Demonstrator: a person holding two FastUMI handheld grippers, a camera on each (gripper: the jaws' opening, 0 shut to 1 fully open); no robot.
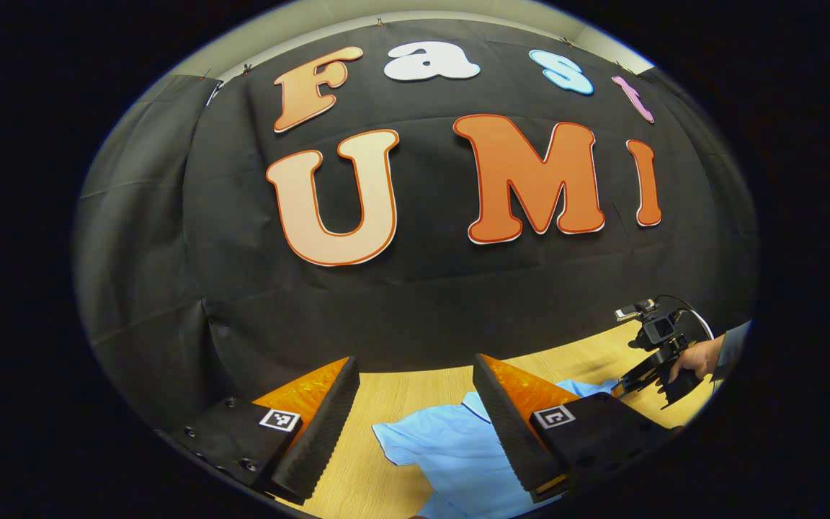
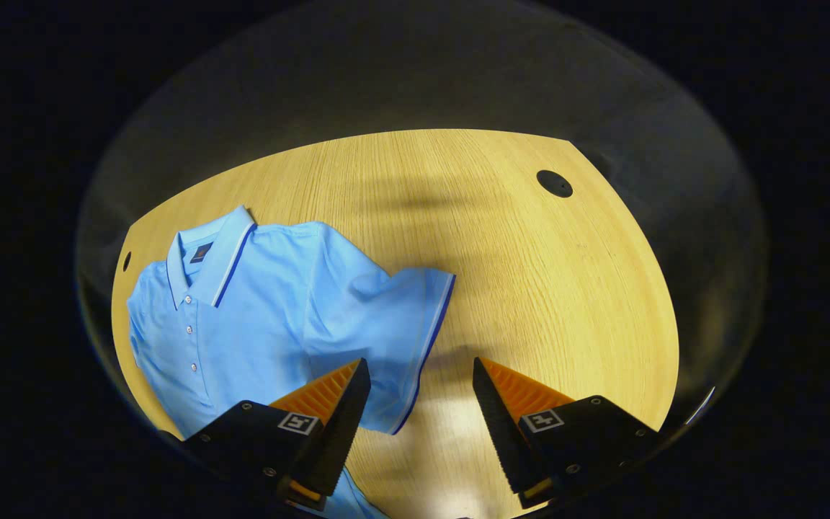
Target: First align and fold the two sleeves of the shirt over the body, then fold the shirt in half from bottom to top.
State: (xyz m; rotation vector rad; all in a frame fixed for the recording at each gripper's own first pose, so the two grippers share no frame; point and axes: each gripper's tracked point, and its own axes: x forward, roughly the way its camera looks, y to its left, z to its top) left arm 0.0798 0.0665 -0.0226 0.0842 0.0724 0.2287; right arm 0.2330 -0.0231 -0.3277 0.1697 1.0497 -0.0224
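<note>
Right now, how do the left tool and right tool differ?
The left tool points level at the booth wall, with the shirt low between its fingers. The right tool looks down on the table, with the sleeve edge between its fingers. Both are open and hold nothing.

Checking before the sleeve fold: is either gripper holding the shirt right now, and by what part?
Nothing is held. The left gripper and the right gripper both stand open above the shirt; the right one straddles a sleeve hem without closing.
</note>
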